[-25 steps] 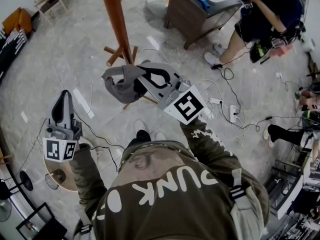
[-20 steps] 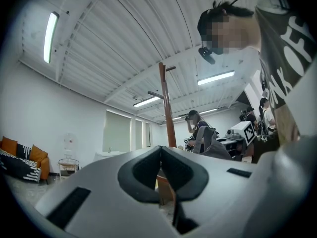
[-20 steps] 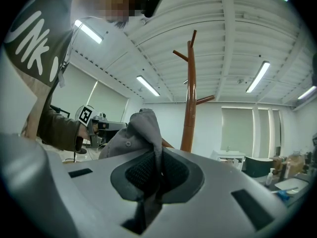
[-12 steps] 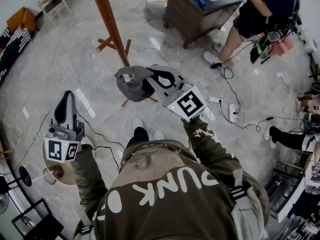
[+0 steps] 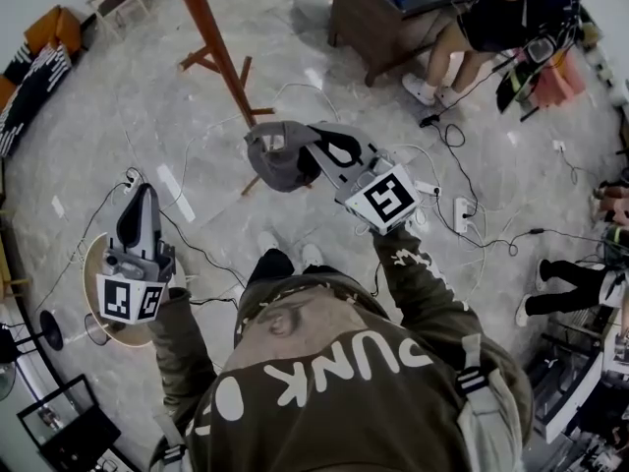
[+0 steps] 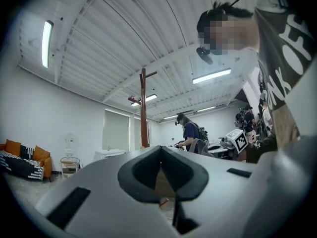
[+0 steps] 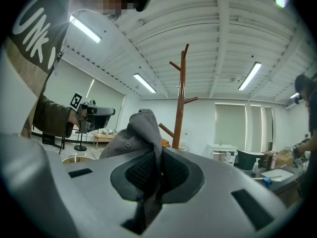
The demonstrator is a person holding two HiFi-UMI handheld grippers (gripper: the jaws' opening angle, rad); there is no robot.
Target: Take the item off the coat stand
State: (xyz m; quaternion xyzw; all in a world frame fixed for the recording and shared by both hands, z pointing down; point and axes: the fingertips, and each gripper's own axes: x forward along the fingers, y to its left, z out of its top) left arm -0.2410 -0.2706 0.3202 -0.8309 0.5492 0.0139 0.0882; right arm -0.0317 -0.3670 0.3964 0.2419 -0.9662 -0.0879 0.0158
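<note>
The brown wooden coat stand [image 5: 211, 37] rises at the upper left of the head view, its feet on the marble floor; it also shows ahead in the right gripper view [image 7: 181, 108] and far off in the left gripper view [image 6: 143, 113]. A grey cap [image 5: 280, 155] hangs clear of the stand, off its hooks. My right gripper [image 5: 329, 150] is shut on the cap's cloth, which bunches up between the pads [image 7: 136, 135]. My left gripper [image 5: 138, 200] is held low at the left, shut with nothing in it [image 6: 161, 175].
A dark wooden desk [image 5: 393, 18] stands at the back right with a person [image 5: 491, 18] sitting at it. Cables and a power strip [image 5: 460, 214] lie on the floor at the right. A small round table [image 5: 93, 293] is under my left gripper.
My right gripper has carried the grey cap further from the coat stand's foot, rightward and upward in the head view. The left gripper has drifted slightly down.
</note>
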